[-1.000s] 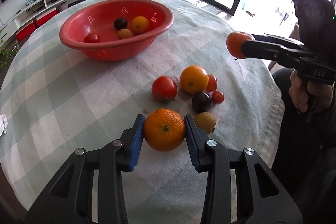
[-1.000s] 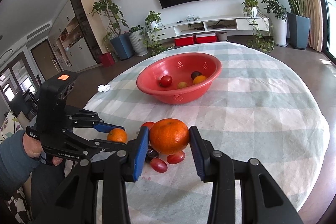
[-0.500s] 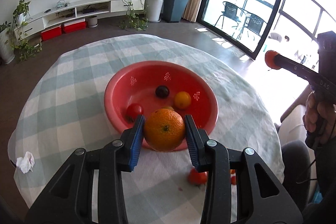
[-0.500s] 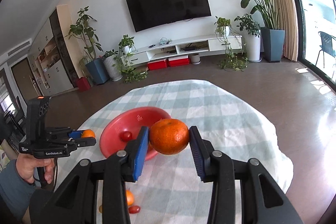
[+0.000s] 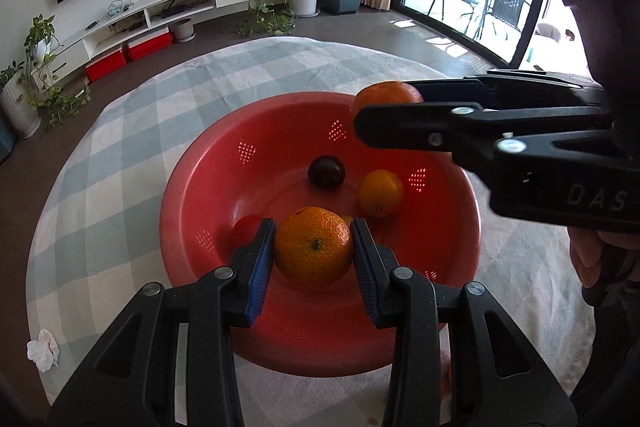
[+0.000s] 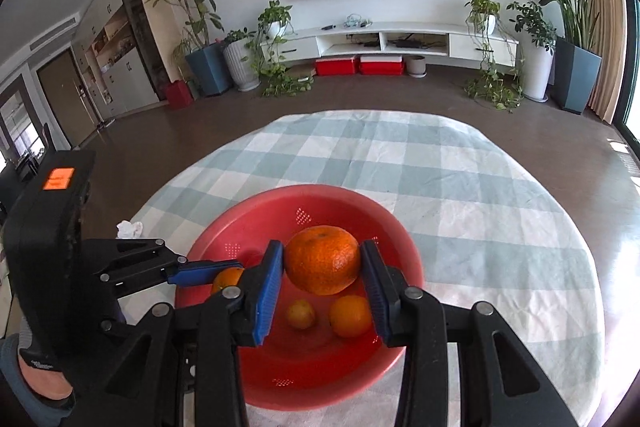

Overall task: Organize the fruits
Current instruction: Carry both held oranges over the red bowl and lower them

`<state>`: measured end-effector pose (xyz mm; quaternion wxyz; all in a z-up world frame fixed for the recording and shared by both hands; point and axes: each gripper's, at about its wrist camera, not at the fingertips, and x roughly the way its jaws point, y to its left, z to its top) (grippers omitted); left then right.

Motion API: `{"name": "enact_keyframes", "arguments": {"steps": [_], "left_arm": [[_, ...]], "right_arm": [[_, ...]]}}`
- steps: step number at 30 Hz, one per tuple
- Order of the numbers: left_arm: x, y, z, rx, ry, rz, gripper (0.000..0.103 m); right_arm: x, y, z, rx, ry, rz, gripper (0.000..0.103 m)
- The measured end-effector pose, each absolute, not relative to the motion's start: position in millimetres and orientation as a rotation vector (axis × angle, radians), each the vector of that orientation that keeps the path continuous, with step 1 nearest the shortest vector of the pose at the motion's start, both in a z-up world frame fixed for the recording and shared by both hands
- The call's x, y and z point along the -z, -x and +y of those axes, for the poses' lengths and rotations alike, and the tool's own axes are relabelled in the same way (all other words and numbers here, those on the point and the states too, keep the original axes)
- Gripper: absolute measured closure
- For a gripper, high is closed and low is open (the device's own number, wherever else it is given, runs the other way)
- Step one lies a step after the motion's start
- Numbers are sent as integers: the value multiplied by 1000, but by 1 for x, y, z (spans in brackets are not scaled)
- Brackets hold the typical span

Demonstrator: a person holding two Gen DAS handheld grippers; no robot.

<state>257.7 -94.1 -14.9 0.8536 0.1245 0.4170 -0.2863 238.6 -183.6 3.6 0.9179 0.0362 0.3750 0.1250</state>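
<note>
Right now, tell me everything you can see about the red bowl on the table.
The red colander bowl is round, looks like smooth plastic, and has small clusters of drain holes in its wall. It sits upright on the checked tablecloth. Inside lie a dark plum, an orange, a small yellowish fruit and a partly hidden red tomato. Both grippers hold a tangerine above it; neither touches the bowl.

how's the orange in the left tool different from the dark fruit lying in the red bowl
The orange in the left tool is bright orange with a dimpled skin; the dark fruit is deep purple-black and smooth. The orange looks larger, though it sits nearer the camera. The orange is clamped between the left tool's blue pads above the red bowl; the dark fruit lies loose on the bowl's floor. Both are roundish.
</note>
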Motion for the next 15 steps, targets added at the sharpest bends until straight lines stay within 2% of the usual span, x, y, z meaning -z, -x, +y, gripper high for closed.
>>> {"name": "enact_keyframes", "arguments": {"steps": [15], "left_arm": [[39,-264,-96,583,-287,881,67]], "right_arm": [[40,-259,-171,-226,38,858,61]]}}
